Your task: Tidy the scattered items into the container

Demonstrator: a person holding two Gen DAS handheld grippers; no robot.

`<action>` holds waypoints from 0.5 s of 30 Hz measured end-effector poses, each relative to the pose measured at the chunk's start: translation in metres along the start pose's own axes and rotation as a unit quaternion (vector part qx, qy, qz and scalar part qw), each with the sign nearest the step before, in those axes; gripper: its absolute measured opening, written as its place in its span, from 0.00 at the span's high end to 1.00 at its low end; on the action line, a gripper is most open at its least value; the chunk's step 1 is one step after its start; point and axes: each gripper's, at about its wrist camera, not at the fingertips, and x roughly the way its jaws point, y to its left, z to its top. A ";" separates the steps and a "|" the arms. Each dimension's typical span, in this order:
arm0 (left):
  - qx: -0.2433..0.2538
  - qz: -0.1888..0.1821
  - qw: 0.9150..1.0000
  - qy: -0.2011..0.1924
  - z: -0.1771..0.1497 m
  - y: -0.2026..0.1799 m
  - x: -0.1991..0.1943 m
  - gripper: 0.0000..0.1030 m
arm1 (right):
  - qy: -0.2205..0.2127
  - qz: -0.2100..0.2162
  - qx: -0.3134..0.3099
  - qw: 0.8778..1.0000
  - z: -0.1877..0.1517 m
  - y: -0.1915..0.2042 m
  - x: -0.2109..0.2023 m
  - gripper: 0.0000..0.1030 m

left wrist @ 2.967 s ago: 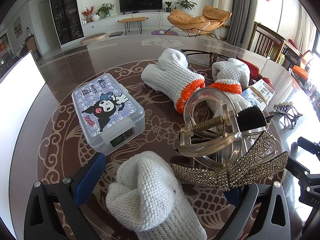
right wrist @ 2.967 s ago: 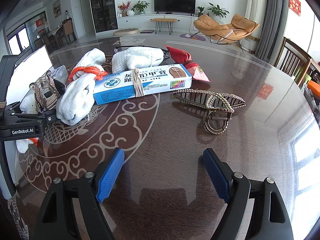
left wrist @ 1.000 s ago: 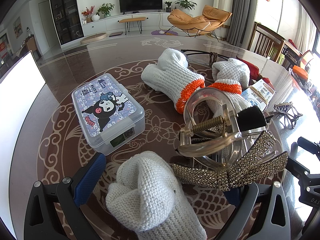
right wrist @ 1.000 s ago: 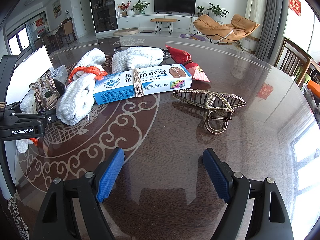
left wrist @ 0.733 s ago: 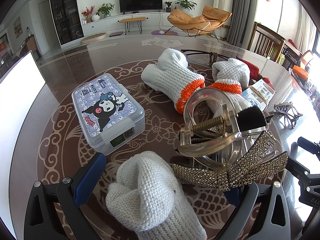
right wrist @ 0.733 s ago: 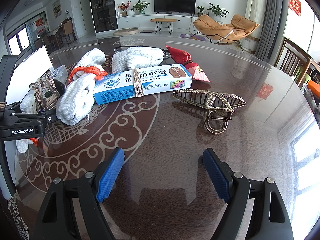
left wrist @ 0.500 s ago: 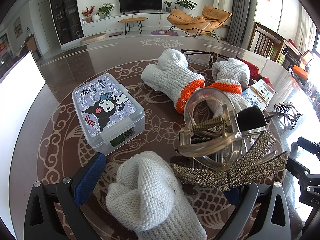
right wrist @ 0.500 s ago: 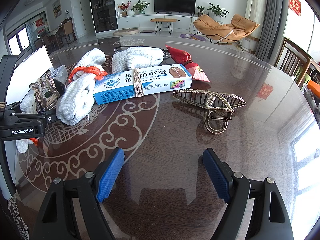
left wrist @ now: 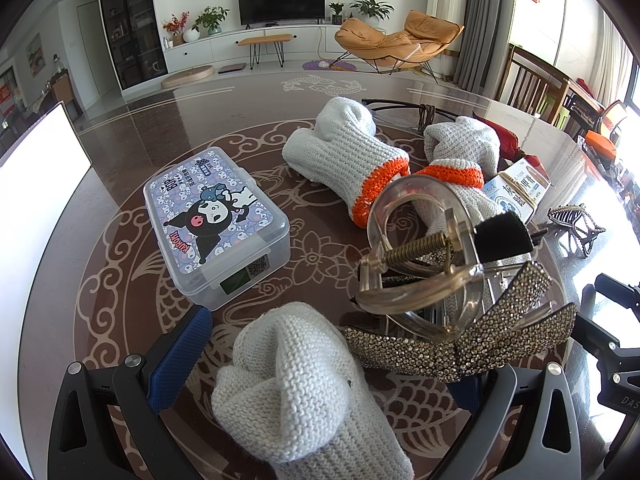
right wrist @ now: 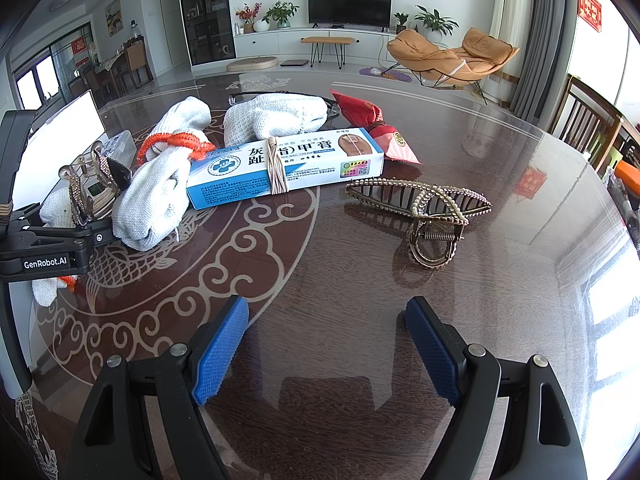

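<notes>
Knit glove (left wrist: 296,384) and clip (left wrist: 460,320) sat between our wide left claw (left wrist: 320,364); box (left wrist: 214,222) ahead-left stood lidded. Right claw (right wrist: 328,348), wide and empty, faced another clip (right wrist: 424,208). Nothing stowed.

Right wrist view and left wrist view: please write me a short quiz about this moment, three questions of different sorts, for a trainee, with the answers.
1. True or false: the lid of the plastic box is on.
2. Which thing lies nearest in front of the open right gripper? A) the gold hair clip B) a red packet C) a glove
3. In a word or two: what is wrapped around the middle of the blue and white carton?

Key: 1 true. 2 A. 3 a tan band.
</notes>
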 end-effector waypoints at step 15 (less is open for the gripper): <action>0.000 0.000 1.000 0.000 -0.001 0.000 -0.001 0.00 | 0.000 0.000 0.000 1.000 0.000 0.000 0.000 0.20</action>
